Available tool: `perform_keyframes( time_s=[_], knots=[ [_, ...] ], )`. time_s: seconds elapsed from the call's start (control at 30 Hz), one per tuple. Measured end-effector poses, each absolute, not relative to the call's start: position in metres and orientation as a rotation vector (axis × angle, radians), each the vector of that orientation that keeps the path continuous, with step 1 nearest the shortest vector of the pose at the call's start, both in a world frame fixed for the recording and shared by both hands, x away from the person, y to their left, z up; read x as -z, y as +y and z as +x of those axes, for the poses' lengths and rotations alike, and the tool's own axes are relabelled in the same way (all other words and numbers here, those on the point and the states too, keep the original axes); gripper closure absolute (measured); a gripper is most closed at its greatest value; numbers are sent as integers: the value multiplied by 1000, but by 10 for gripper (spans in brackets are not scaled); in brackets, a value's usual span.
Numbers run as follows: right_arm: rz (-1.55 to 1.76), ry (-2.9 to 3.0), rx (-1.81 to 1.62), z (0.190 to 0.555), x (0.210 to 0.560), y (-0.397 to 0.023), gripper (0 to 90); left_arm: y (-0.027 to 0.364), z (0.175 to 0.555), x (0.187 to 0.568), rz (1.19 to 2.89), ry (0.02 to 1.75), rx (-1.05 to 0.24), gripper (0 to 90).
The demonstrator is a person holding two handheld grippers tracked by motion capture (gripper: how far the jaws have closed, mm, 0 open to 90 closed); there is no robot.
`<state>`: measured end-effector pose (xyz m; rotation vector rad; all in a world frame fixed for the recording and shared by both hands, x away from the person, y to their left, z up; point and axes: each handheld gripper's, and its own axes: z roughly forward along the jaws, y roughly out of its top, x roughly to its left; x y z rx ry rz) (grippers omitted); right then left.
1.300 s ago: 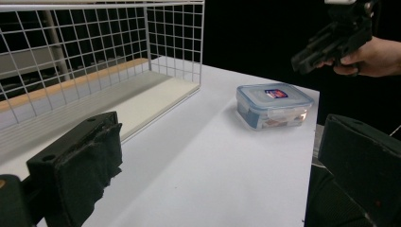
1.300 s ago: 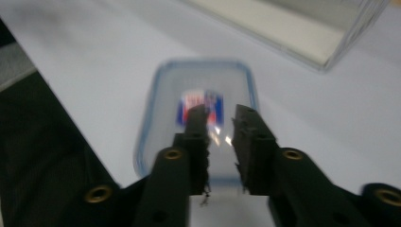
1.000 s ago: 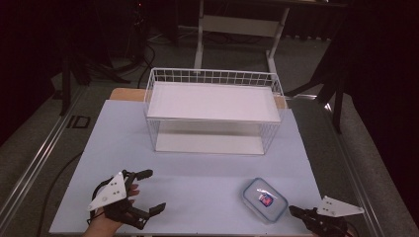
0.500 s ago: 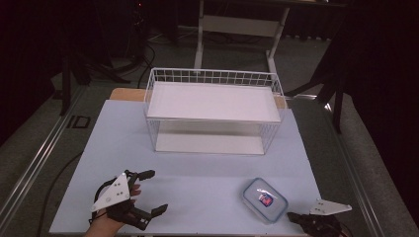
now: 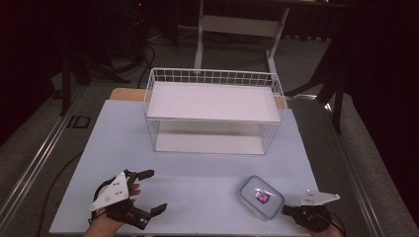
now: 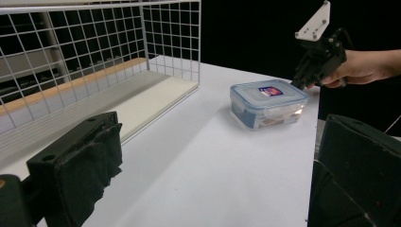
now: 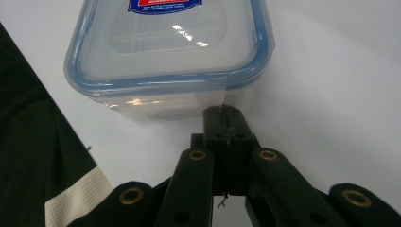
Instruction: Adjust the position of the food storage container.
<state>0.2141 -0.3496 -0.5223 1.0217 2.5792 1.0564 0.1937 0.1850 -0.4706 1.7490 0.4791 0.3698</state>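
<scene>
You hold the right gripper (image 7: pixel 226 113) with jaws pressed together, tips at the lidded container's (image 5: pixel 262 196) near wall for pushing, while the left gripper (image 5: pixel 150 190) rests wide apart.

Wire basket (image 5: pixel 213 111) sits at the back-centre of the desk (image 5: pixel 197 182), w/ a flat board (image 5: pixel 210 100) lying on top of it. Lidded food container (image 5: pixel 262 196) is on the desk at front right, well in front of the basket. Right gripper (image 5: pixel 286 210) just beside the container's near right corner, at the desk's front edge. Left gripper (image 5: pixel 155 191) at front left, well apart from the container. Floor beyond the desk holds a stand (image 5: pixel 242 24) behind the basket.
</scene>
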Motion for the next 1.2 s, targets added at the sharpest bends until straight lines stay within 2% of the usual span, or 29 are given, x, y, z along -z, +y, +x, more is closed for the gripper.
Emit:
perform_keyframes(
  time_s=[1.2],
  knots=[
    [897, 2617, -1000, 292, 523, -274, 900, 187, 194, 471, 1742, 482, -365, 14]
  ],
)
